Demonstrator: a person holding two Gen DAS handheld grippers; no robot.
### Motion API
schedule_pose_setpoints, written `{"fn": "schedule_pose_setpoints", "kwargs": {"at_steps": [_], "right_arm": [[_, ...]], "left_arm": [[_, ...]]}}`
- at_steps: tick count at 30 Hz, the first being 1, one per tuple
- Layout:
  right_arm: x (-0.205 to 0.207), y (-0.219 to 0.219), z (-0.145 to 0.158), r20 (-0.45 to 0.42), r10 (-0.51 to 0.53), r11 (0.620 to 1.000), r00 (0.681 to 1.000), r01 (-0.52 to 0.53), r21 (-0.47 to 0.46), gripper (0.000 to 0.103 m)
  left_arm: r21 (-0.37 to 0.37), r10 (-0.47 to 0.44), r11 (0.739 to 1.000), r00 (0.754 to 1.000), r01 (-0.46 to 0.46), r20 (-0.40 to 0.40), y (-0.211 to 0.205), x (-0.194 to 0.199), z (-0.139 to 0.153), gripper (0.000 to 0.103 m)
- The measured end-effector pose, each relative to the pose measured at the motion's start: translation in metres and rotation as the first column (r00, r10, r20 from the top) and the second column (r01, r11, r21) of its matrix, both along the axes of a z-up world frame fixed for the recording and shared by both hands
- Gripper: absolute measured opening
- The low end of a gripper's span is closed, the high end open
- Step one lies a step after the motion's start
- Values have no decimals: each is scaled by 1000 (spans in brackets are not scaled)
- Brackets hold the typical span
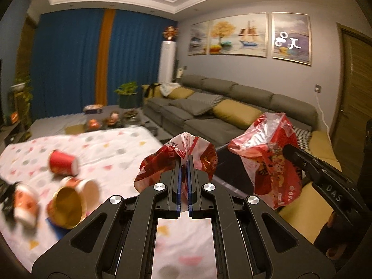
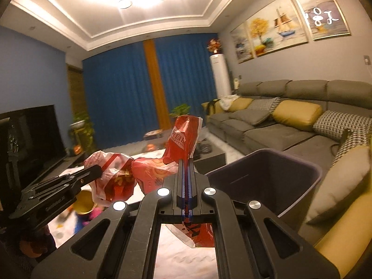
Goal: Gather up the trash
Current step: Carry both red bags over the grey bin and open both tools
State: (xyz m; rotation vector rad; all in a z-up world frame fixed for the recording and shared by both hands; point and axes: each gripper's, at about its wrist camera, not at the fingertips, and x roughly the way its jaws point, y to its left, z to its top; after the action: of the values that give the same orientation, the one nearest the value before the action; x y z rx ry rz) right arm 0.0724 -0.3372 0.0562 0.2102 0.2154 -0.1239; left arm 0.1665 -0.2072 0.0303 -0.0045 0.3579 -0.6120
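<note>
A red and white plastic bag (image 1: pixel 197 160) hangs between my two grippers above the table. My left gripper (image 1: pixel 185 158) is shut on one edge of it. My right gripper (image 2: pixel 186 162) is shut on the other edge (image 2: pixel 183 137); in the left wrist view it shows at the right (image 1: pixel 288 151) with the bag's other side (image 1: pixel 272 158). The left gripper shows in the right wrist view (image 2: pixel 97 169). Trash lies on the patterned tablecloth (image 1: pixel 111 148): a red paper cup (image 1: pixel 62 162) on its side, a gold-lined bowl (image 1: pixel 67 204) and a noodle cup (image 1: pixel 25 204).
A dark bin (image 2: pixel 267 176) stands open just right of the bag, next to yellow cushions (image 2: pixel 344 239). A grey sofa (image 1: pixel 209 111) runs along the right wall. A television (image 2: pixel 30 134) is on the left. A low table with clutter (image 1: pixel 111 118) lies beyond.
</note>
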Motion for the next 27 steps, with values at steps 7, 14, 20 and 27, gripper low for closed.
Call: {"fn": "schedule_pose_setpoints", "kwargs": {"at_steps": [7, 14, 20, 27], "right_arm": [[15, -43, -4, 0, -102, 995, 995, 102, -6, 3], [24, -68, -17, -17, -160, 987, 987, 160, -7, 3], [30, -77, -25, -35, -182, 983, 983, 181, -18, 3], [33, -91, -31, -47, -200, 980, 979, 200, -4, 3]], "left_arm": [[-10, -88, 996, 996, 88, -2, -60, 25, 0, 3], [-4, -146, 989, 989, 146, -13, -100, 42, -10, 3], [1, -168, 986, 985, 168, -32, -124, 51, -18, 3], [4, -186, 982, 981, 186, -57, -139, 59, -26, 3]]}}
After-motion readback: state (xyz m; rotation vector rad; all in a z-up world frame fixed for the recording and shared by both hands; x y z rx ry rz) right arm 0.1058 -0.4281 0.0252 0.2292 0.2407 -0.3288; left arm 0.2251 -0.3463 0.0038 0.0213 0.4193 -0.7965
